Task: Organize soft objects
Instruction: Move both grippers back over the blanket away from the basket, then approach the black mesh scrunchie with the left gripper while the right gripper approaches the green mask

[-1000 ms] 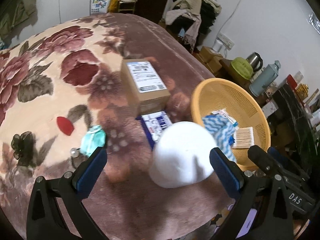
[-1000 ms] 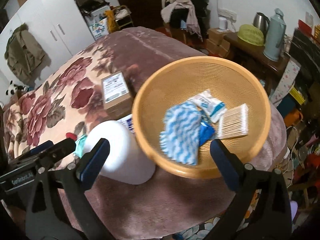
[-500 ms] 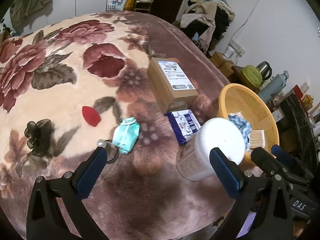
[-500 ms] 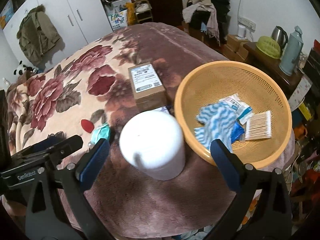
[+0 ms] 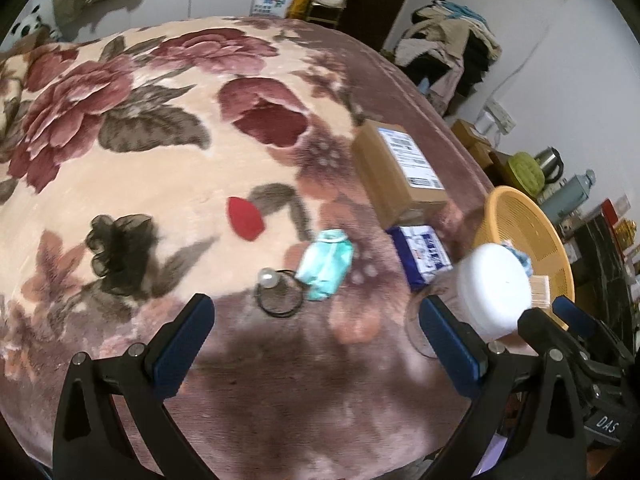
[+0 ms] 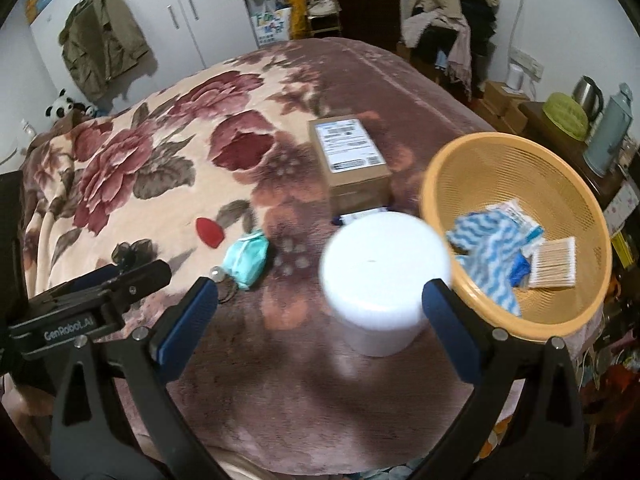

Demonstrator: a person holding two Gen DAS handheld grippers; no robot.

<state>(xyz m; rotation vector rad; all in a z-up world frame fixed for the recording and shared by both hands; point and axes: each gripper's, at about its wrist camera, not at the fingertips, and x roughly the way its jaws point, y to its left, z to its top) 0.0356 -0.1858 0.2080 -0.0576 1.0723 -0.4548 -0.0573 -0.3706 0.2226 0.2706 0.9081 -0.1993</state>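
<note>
On the flowered blanket lie a teal face mask (image 5: pixel 326 264) (image 6: pixel 246 262), a black hair tie with a pearl (image 5: pixel 278 294), a red sponge (image 5: pixel 244 216) (image 6: pixel 209 232), a black lace scrunchie (image 5: pixel 116 248) and a blue tissue pack (image 5: pixel 424 254). The yellow basket (image 6: pixel 436 184) (image 5: pixel 504 208) holds a blue-white cloth (image 6: pixel 486 258), a small packet and cotton swabs (image 6: pixel 554 262). My left gripper (image 5: pixel 316 336) is open just short of the hair tie. My right gripper (image 6: pixel 320 320) is open, its fingers either side of a white tub (image 6: pixel 384 268) (image 5: pixel 494 290), not touching.
A cardboard box (image 5: pixel 400 176) (image 6: pixel 350 160) stands behind the tissue pack. The basket sits at the bed's right edge; beyond it are a side table with a kettle (image 6: pixel 588 94) and flask, and a clothes pile (image 6: pixel 452 28). Wardrobes stand at the back.
Both grippers have drawn back and swung left. The left view now centres on the mask and hair tie instead of the tub; the right view now has the tub centred rather than the basket.
</note>
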